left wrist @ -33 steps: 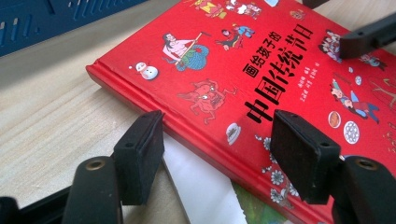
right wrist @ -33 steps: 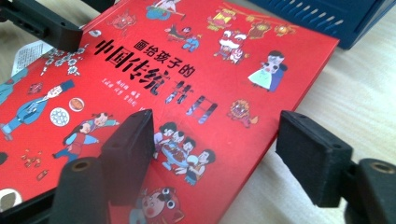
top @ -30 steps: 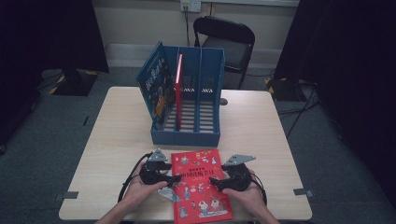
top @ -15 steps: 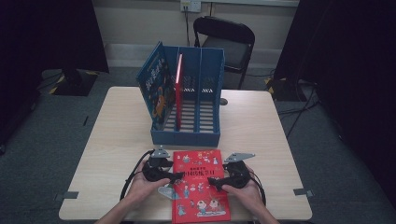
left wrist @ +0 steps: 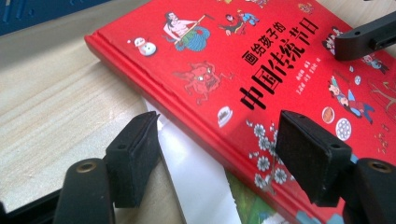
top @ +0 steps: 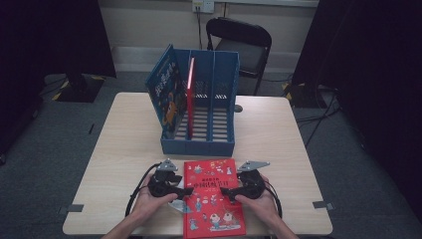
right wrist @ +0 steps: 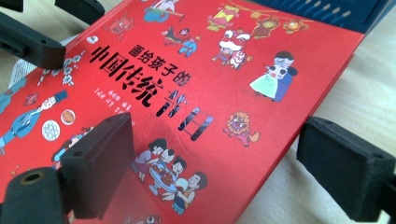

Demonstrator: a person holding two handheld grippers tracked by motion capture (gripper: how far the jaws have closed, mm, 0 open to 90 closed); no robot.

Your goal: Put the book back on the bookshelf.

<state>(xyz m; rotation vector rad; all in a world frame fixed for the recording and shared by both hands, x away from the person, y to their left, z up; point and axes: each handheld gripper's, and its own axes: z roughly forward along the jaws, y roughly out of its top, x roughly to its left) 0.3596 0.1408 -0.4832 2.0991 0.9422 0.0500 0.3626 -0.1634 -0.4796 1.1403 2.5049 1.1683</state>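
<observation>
I see a red picture book (top: 213, 196) lying flat at the near edge of the table (top: 278, 139). My left gripper (top: 180, 191) sits at the book's left edge, jaws apart astride that edge, just been opening, gripping nothing. My right gripper (top: 228, 191) sits at the book's right edge, jaws wide, astride it, not pressing. Beyond the book stands a blue file rack (top: 199, 112), near the book's far edge.
</observation>
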